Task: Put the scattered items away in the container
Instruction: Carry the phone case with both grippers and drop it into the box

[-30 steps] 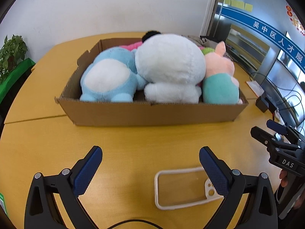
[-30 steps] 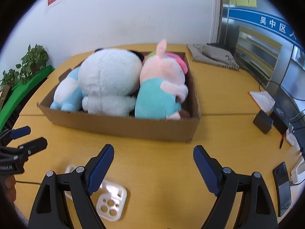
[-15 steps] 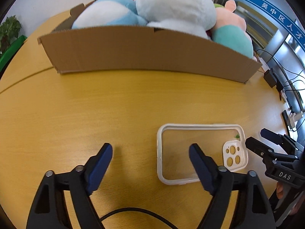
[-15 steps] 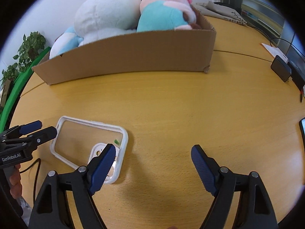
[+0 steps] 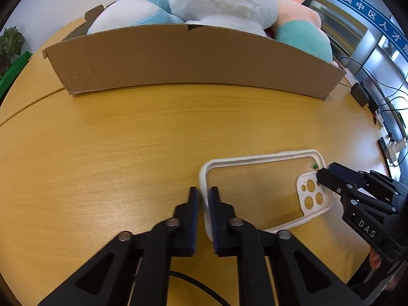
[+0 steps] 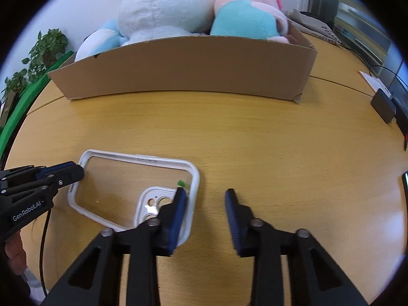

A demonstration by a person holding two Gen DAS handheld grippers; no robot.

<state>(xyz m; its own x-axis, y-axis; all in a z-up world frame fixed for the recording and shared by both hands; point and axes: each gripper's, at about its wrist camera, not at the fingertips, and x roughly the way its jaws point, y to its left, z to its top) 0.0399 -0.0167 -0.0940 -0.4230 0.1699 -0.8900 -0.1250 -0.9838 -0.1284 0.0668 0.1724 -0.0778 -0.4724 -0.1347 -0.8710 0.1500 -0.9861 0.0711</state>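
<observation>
- Pinching the short end rim of the clear phone case (image 5: 257,199), your left gripper (image 5: 203,199) has its blue pads (image 5: 194,204) pressed against either side of the white edge.
- The case lies flat on the wooden table (image 5: 127,140), stretching away to the right of that gripper, camera cutouts at the far end.
- Your right gripper (image 6: 205,204) stands spread wide; its left finger (image 6: 177,210) is over the camera corner of the case (image 6: 137,176), while the right finger is over bare table (image 6: 280,140) beside the case.
- Whether that left finger touches the case, you cannot tell.
- Ahead of both grippers sits the cardboard box (image 5: 193,58), well apart from the case, with a white plush (image 5: 221,0), a blue plush (image 5: 132,10) and a pink-and-teal plush (image 5: 301,25) inside.
- A black cable (image 5: 199,283) runs under your left gripper.
</observation>
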